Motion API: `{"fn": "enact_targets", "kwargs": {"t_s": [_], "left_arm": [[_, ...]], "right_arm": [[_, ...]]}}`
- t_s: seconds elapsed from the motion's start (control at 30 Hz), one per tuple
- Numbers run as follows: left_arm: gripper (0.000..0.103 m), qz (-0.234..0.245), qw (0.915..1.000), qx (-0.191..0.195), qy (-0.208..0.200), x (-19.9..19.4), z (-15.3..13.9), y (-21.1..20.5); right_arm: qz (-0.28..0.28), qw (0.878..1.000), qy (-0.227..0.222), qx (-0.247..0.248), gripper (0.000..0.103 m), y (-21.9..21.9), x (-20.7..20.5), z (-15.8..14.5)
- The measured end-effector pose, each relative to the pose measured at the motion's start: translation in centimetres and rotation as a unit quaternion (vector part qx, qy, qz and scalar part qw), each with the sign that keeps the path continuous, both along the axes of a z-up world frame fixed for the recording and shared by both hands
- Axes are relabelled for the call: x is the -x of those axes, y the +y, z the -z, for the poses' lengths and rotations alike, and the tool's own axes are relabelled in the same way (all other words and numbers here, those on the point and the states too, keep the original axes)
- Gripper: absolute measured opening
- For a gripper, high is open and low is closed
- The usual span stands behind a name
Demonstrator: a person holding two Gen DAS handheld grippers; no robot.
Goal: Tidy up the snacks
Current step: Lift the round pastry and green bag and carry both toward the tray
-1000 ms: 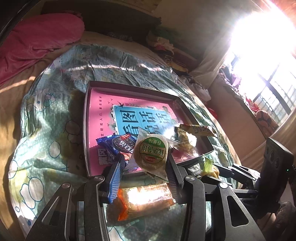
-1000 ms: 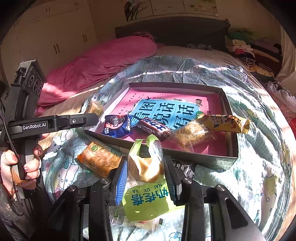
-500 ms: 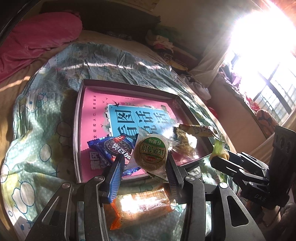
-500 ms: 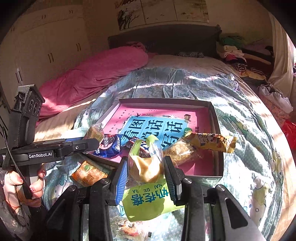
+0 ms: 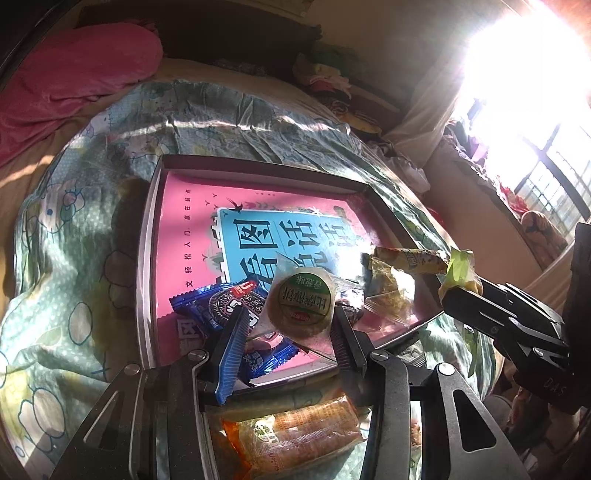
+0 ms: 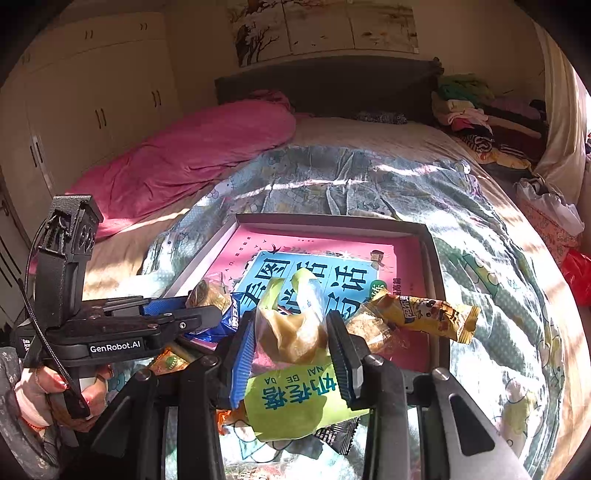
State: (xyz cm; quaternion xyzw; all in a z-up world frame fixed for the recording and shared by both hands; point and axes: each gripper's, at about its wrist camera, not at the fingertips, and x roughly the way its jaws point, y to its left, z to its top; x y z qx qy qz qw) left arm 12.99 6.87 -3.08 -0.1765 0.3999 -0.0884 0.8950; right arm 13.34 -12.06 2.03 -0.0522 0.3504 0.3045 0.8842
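On the bed (image 6: 369, 133) sits a shallow box (image 5: 147, 258) lined pink and blue. Over it, the right gripper (image 6: 291, 332) pinches a lime-green pouch (image 6: 295, 398); the left gripper (image 5: 288, 325) clamps a round green-labelled cake (image 5: 301, 301).

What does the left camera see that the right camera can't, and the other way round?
Only the left wrist view shows the bright window and the round green-label cake gripped by the left gripper. Only the right wrist view shows the wardrobe, the wall pictures and the person's hand. Both show the pink box, the blue cookie pack and the yellow-green bag in the right gripper.
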Motion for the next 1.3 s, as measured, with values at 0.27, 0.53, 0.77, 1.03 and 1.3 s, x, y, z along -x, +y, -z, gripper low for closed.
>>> {"fn": "enact_targets", "kwargs": {"t_s": [0.27,0.53,0.77,1.03,1.3], "left_arm": [[0.047,0.004,1.0,-0.008,0.004,-0.5,0.3,-0.3],[0.046,0.008,0.9998,-0.02,0.001,-0.7,0.4,-0.5],[0.046,0.009,0.9997,-0.022,0.0,-0.9,0.4,-0.6],[0.046,0.009,0.9997,-0.023,0.0,-1.1,0.4,-0.5],[0.046,0.009,0.9997,-0.024,0.0,-1.2,0.4,-0.5]], "right_arm": [[0.006,1.0,0.004,0.0,0.039,0.3,-1.0,0.3],[0.022,1.0,0.012,-0.007,0.039,-0.3,-2.2,0.7],[0.032,0.999,0.015,-0.009,0.039,-0.6,-2.7,1.0],[0.036,0.999,0.016,-0.007,0.039,-0.3,-3.1,1.4],[0.04,0.999,0.023,-0.007,0.039,0.0,-3.6,2.1]]}}
